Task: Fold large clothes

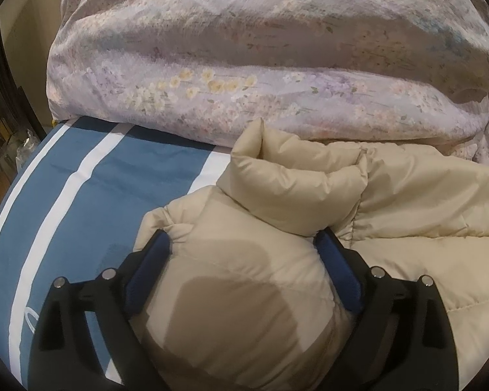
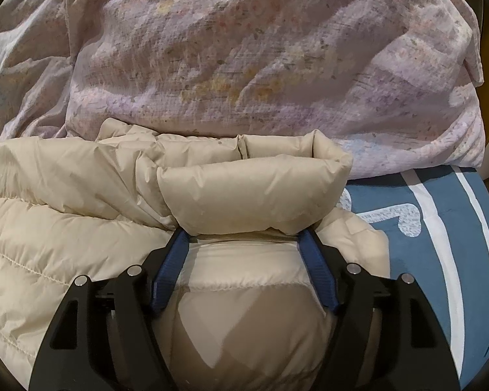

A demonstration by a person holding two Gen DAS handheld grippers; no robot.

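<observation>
- My left gripper [image 1: 241, 244] has its jaws spread wide around a thick puffed bunch of the beige down jacket [image 1: 407, 202], at the shoulder beside the collar [image 1: 287, 176]. Both blue pads [image 1: 148, 270] press into the fabric, so I read it as gripped.
- The jacket lies on the bed's blue-and-white striped sheet [image 1: 97, 179], its collar end close against the folded floral quilt [image 1: 244, 65] along the far edge. The sheet's left part is bare.
- My right gripper [image 2: 244, 238] is likewise parted wide, holding a padded bunch just under the collar [image 2: 251, 189], pads [image 2: 169, 273] bearing on the fill.
- On that side the jacket [image 2: 65, 195] stops short of the bed's right edge, where the sheet [image 2: 440, 244] shows.
- Handling, as I judge it: light, soft, springy; the smooth shell [image 2: 32, 260] is likely to slip, and trapped air will push folds back open.
- Best hold, in my judgement: the quilting seams or the collar base, where the fill is thinner.
</observation>
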